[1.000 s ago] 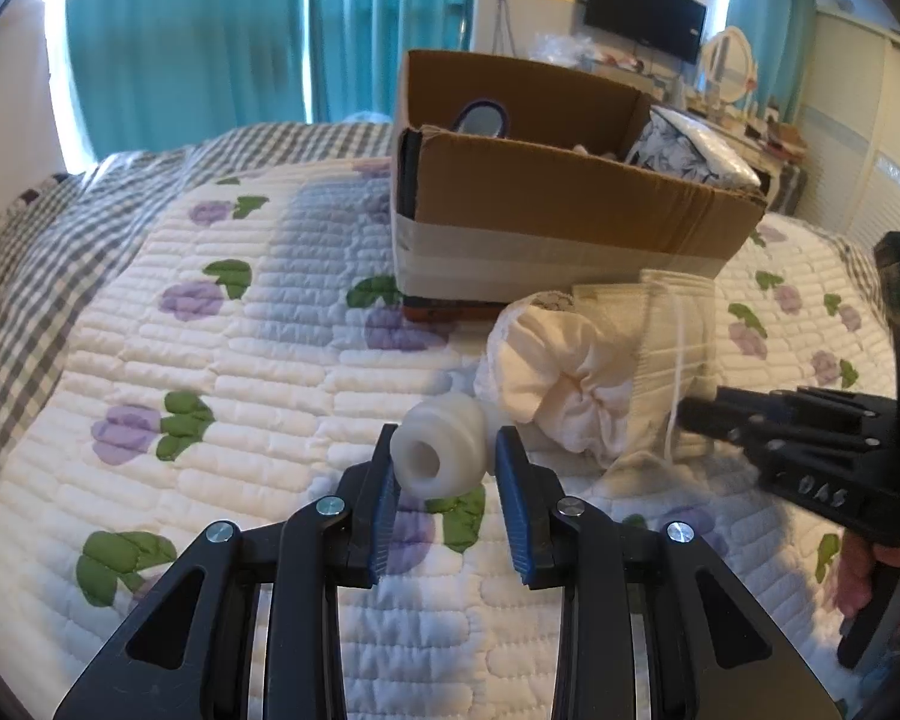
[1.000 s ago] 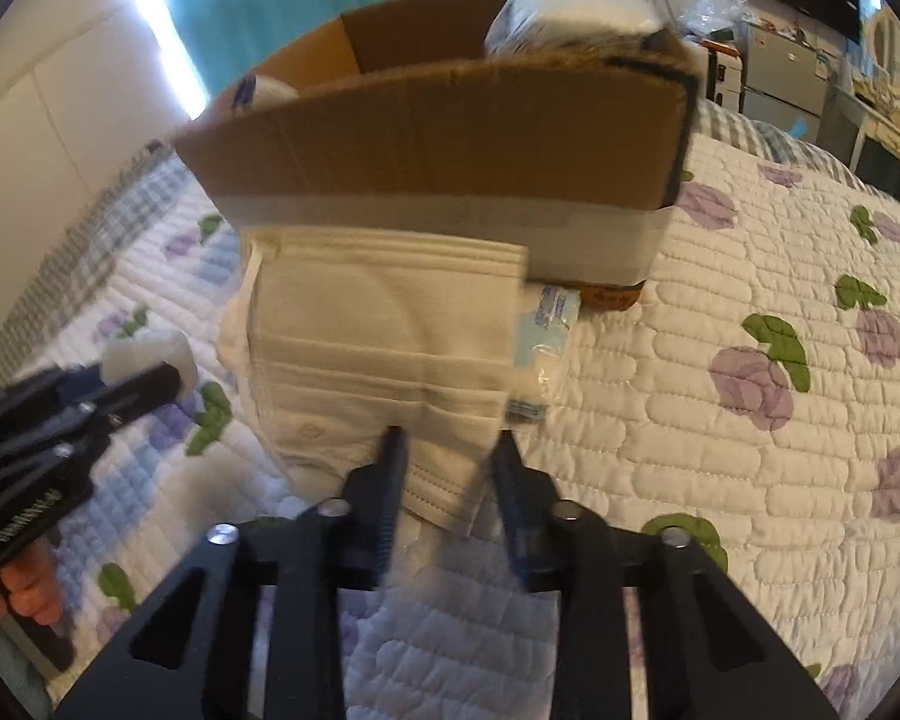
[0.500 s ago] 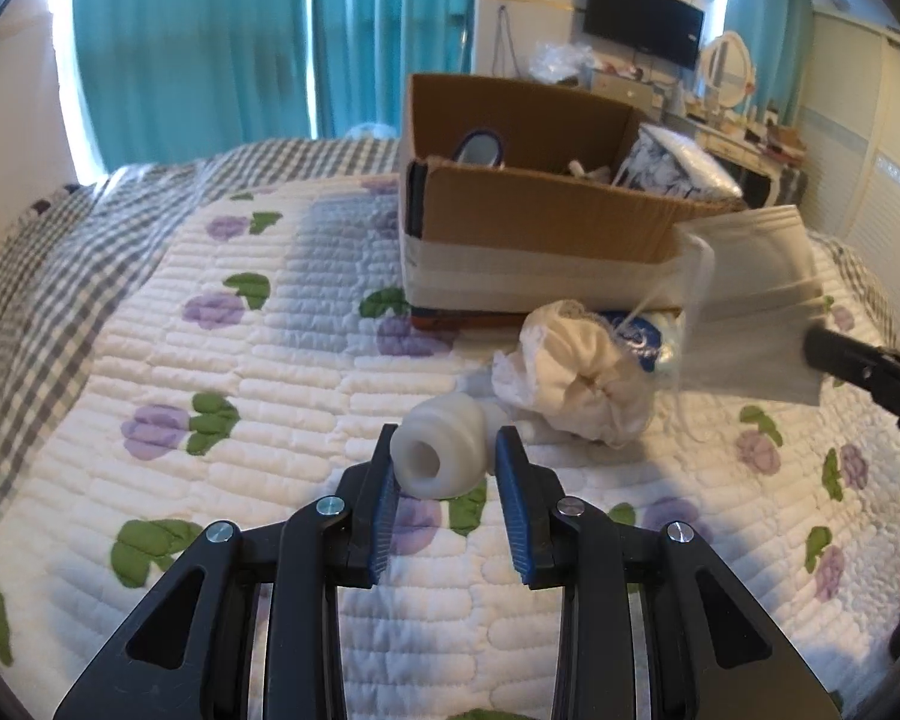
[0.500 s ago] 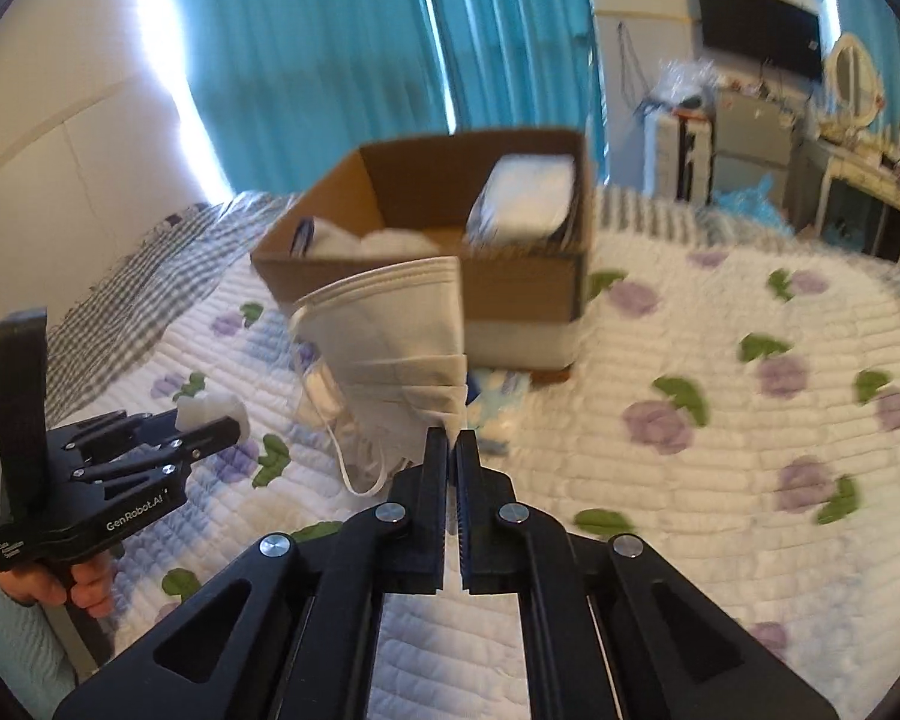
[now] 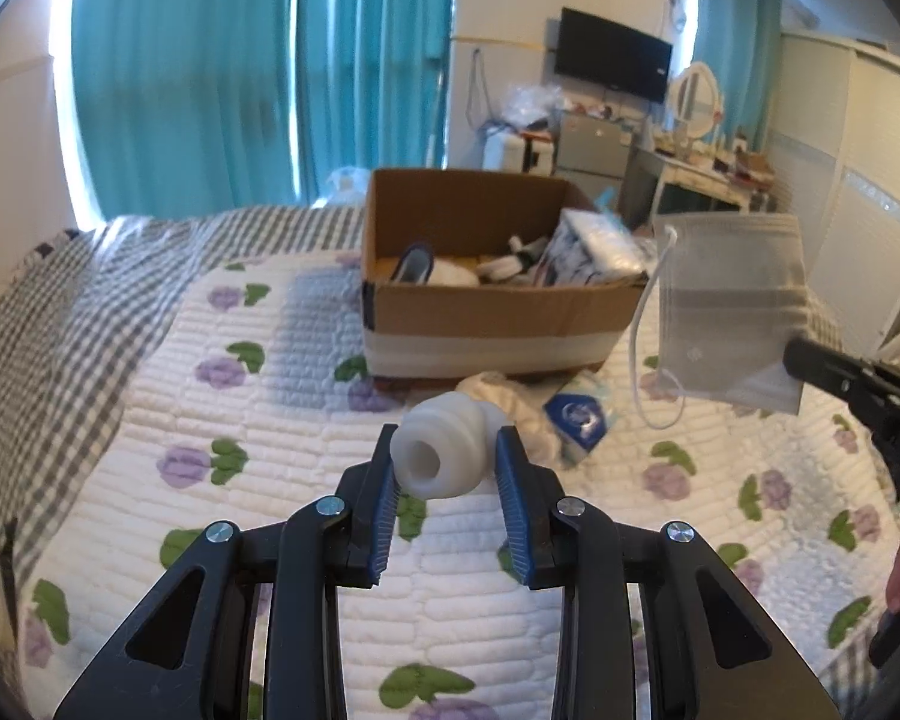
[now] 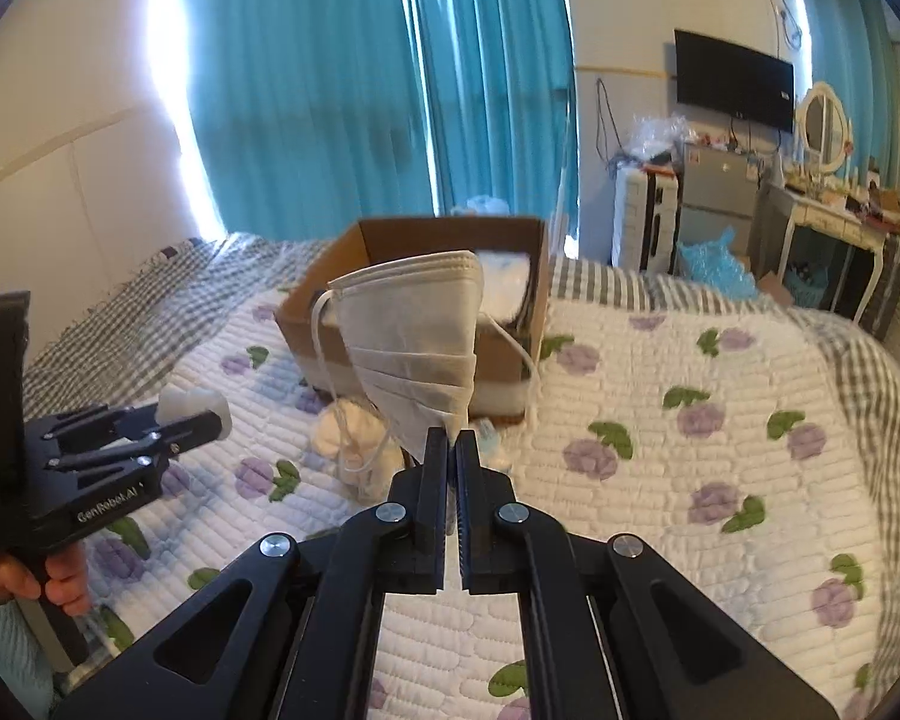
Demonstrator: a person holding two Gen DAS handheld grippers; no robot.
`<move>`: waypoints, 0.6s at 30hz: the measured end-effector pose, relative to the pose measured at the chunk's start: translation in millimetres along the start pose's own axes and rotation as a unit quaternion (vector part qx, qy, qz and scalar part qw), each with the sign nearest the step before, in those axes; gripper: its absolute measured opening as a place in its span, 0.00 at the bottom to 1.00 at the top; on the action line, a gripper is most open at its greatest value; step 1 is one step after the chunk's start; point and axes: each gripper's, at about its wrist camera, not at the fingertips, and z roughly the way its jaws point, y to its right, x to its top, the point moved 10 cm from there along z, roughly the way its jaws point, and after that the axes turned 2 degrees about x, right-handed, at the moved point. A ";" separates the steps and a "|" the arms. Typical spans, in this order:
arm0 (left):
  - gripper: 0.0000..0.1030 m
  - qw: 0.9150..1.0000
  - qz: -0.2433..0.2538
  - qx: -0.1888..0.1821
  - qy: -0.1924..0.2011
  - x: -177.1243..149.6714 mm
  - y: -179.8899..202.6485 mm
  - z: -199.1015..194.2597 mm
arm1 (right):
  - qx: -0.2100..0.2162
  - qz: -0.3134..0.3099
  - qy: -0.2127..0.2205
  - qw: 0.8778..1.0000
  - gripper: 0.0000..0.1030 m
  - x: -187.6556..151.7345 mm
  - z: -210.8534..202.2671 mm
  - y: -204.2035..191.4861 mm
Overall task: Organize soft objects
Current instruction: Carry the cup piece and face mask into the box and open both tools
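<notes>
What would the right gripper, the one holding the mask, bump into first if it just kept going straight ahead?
Probably the open brown cardboard box on the quilted bed: it sits right behind the pale pleated face mask pinched in the right gripper. Depth is hard to judge.

Box (image 5: 498, 312) set on bed (image 5: 240, 420), mid-way back. Cloth bundle (image 5: 510, 402) and packet (image 5: 576, 414) lie just before box. Mask (image 5: 726, 312) held above bed, right of box; roll (image 5: 444, 450) held before bundle.
</notes>
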 end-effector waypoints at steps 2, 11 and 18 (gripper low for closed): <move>0.29 1.000 0.002 -0.003 0.007 5.3 2.6 -6.9 | -0.002 -0.007 0.008 1.000 0.02 9.0 -8.7 -3.4; 0.29 0.999 0.016 -0.006 0.045 59.5 10.2 -23.3 | 0.007 -0.027 0.039 0.999 0.02 70.6 -21.8 -15.9; 0.29 0.998 0.024 0.002 0.065 111.8 0.8 -1.4 | 0.027 -0.028 0.060 0.997 0.02 135.2 9.8 -18.0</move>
